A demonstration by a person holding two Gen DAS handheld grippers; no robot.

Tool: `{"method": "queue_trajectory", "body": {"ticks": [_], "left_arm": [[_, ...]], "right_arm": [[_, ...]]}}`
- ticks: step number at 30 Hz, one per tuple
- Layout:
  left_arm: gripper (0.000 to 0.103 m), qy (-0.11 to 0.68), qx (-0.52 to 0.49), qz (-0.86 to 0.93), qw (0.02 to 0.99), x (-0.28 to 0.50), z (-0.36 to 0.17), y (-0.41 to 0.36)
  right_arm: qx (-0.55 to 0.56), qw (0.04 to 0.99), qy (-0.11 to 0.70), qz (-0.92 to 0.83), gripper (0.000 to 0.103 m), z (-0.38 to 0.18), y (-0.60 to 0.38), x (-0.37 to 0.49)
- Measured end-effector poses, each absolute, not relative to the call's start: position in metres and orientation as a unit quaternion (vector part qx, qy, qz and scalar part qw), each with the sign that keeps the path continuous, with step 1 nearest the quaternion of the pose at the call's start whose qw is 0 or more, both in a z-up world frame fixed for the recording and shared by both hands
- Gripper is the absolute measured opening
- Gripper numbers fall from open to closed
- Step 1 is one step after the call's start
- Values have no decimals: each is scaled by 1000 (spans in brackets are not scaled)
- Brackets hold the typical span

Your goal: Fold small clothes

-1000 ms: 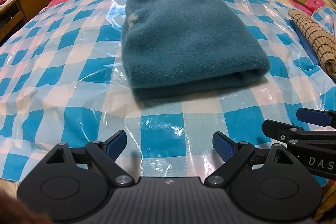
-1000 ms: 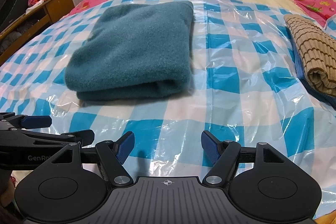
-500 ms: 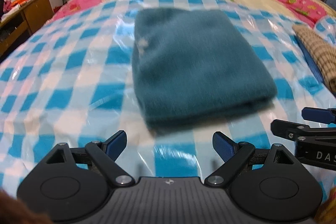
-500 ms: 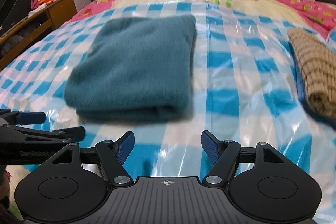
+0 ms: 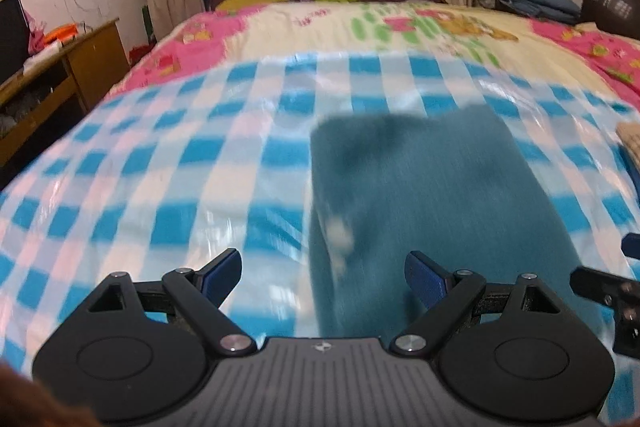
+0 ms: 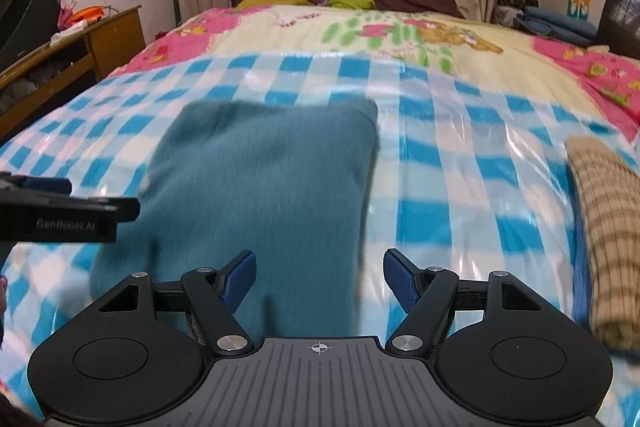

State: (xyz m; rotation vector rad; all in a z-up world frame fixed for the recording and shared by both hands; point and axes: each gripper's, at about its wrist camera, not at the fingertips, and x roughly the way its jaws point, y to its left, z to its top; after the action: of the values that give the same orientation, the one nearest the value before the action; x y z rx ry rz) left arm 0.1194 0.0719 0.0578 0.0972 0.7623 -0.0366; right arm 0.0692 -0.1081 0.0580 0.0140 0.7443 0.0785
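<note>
A folded teal fleece garment (image 5: pixel 432 195) lies on a blue-and-white checked plastic sheet (image 5: pixel 168 163) on the bed. It also shows in the right wrist view (image 6: pixel 272 187). My left gripper (image 5: pixel 323 277) is open and empty, its fingers straddling the garment's near left edge. My right gripper (image 6: pixel 319 277) is open and empty over the garment's near right edge. Each gripper shows at the edge of the other's view: the right one (image 5: pixel 608 291), the left one (image 6: pixel 64 211). Both views are motion-blurred.
A folded tan striped garment (image 6: pixel 608 227) lies at the right of the sheet. A wooden desk (image 6: pixel 80 43) stands left of the bed. Folded blue cloth (image 6: pixel 560 23) and a dark headboard sit at the far right. Pillows lie under the window.
Both grippers have moved forward and tilted up. The teal garment now reaches their fingertips, and the window and far wall have come into view. Both stay open.
</note>
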Motion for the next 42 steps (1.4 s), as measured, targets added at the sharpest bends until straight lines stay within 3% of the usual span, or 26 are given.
{"method": "queue_trajectory", "body": {"ticks": [15,22,31,42], "left_arm": [[93,396,49,21,917,239,26,80],[96,416,39,19,908,262,10,82],[99,425,41,25,904,266,11,80],[98,413,38,8,910,228,41,79]], "right_arm": [[-2,925,379,43,71,41,-95,184],[16,917,396,51,82,24,-96,212],[30,911,408,44,86,20,-98,218],[7,927,373,45,85,55,-91,176]]}}
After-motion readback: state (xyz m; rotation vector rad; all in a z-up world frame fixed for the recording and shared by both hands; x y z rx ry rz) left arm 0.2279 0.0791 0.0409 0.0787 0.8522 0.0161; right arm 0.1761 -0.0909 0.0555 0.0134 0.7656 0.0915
